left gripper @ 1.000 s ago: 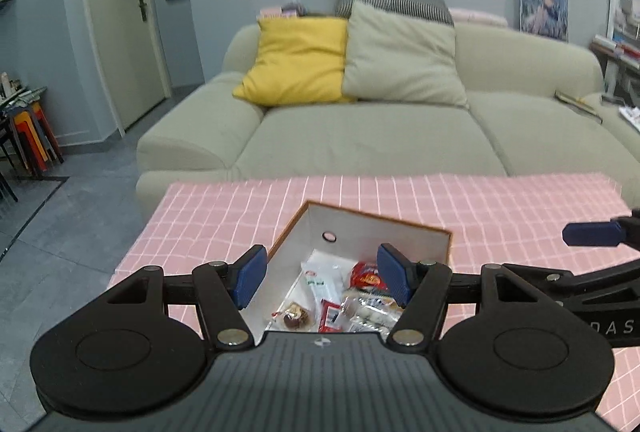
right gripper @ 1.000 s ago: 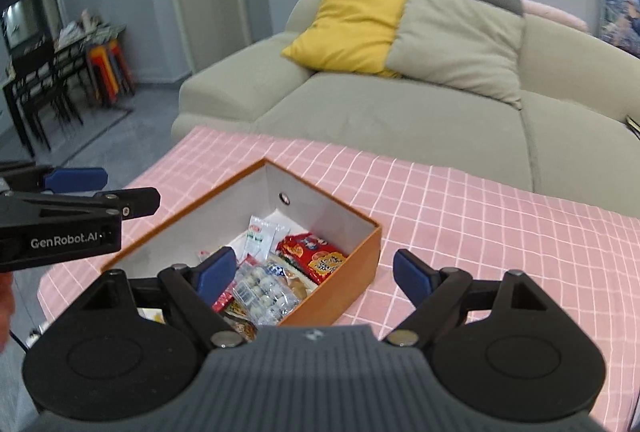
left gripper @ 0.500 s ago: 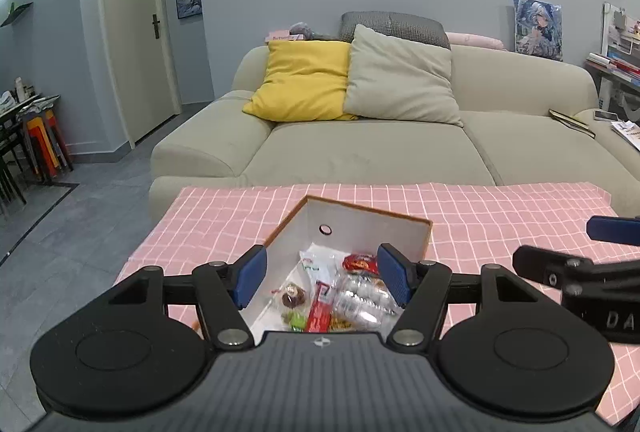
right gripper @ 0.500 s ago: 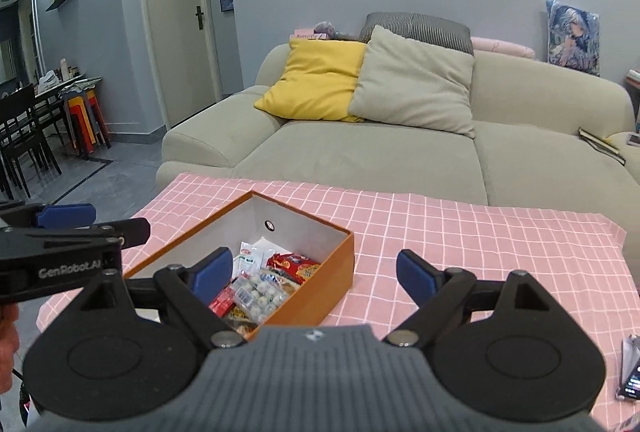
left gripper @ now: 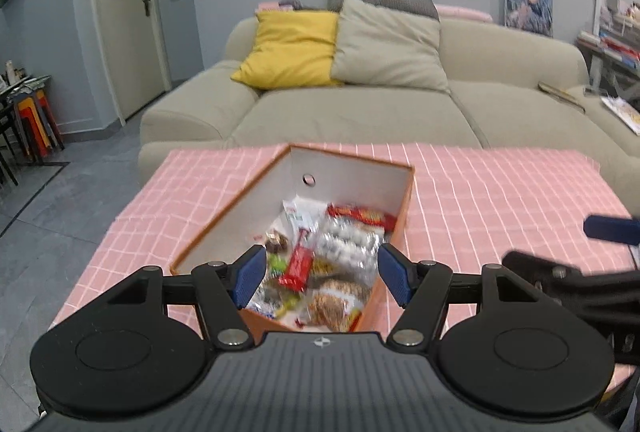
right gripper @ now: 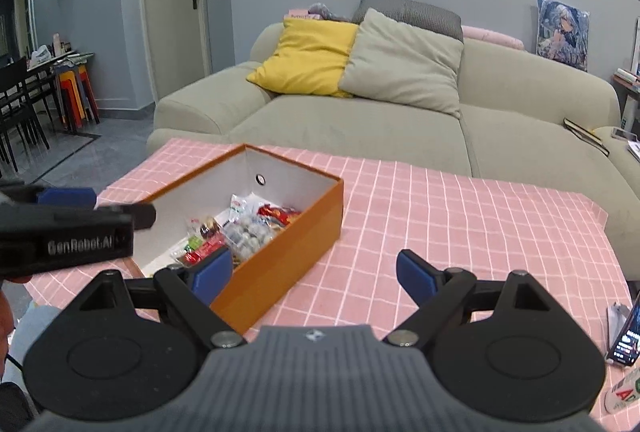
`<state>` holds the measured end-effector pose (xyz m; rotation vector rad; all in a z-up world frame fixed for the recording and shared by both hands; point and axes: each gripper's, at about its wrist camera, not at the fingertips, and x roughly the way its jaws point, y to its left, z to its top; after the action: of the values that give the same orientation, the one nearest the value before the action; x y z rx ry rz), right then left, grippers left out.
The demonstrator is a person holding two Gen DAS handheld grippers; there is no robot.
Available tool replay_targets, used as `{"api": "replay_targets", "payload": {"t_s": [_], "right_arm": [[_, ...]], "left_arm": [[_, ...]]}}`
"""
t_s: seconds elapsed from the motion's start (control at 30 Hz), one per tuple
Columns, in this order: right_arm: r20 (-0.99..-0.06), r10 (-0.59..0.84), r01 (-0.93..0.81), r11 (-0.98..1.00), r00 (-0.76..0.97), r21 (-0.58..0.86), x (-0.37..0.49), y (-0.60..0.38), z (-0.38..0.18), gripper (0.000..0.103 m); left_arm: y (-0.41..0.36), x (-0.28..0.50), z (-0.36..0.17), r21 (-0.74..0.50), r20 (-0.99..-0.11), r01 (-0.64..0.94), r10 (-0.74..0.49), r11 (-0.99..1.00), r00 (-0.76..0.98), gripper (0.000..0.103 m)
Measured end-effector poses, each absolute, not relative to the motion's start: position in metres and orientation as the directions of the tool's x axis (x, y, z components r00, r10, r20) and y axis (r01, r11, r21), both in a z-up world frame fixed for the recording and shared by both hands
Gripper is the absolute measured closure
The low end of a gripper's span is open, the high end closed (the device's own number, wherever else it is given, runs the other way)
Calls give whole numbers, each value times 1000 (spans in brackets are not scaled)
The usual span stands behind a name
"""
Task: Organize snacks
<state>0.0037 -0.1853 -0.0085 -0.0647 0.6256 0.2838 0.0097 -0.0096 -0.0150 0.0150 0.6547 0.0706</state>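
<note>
An orange box (left gripper: 405,208) with a white inside stands on the pink checked tablecloth (left gripper: 500,192); it also shows in the right wrist view (right gripper: 288,252). It holds several snack packets, among them a red bar (left gripper: 298,266) and a clear bag of white balls (left gripper: 348,242). My left gripper (left gripper: 322,278) is open and empty, above the box's near end. My right gripper (right gripper: 314,278) is open and empty, above the cloth to the right of the box. The left gripper's side shows in the right wrist view (right gripper: 76,228).
A beige sofa (right gripper: 360,120) with a yellow cushion (right gripper: 308,56) and a grey cushion stands behind the table. A phone (right gripper: 624,332) and a white packet (right gripper: 624,392) lie at the table's near right edge. Dark chairs and stools (right gripper: 24,100) stand far left.
Both grippers have pulled back and lifted away from the box, so more of the box and its snacks shows. Both stayed open and empty.
</note>
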Motion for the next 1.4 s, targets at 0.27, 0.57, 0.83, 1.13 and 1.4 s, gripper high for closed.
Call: {"api": "replay_targets", "payload": {"t_s": [0.27, 0.57, 0.83, 1.13, 1.4], "right_arm": [[-616, 238, -274, 961, 751, 37, 10, -182, -23, 17], [-623, 241, -273, 961, 744, 46, 10, -183, -28, 17], [-619, 241, -275, 961, 747, 43, 9, -181, -28, 17], [-623, 242, -279, 959, 744, 39, 8, -180, -28, 17], [-620, 243, -282, 959, 746, 37, 9, -179, -27, 17]], "left_arm": [[-11, 12, -25, 32, -641, -61, 67, 998, 764, 27], [-12, 11, -27, 41, -665, -68, 78, 997, 743, 27], [-12, 11, -26, 41, -662, -67, 77, 997, 745, 27], [-12, 12, -25, 41, -664, -68, 78, 997, 744, 27], [-10, 13, -24, 42, -663, -67, 78, 997, 744, 27]]}}
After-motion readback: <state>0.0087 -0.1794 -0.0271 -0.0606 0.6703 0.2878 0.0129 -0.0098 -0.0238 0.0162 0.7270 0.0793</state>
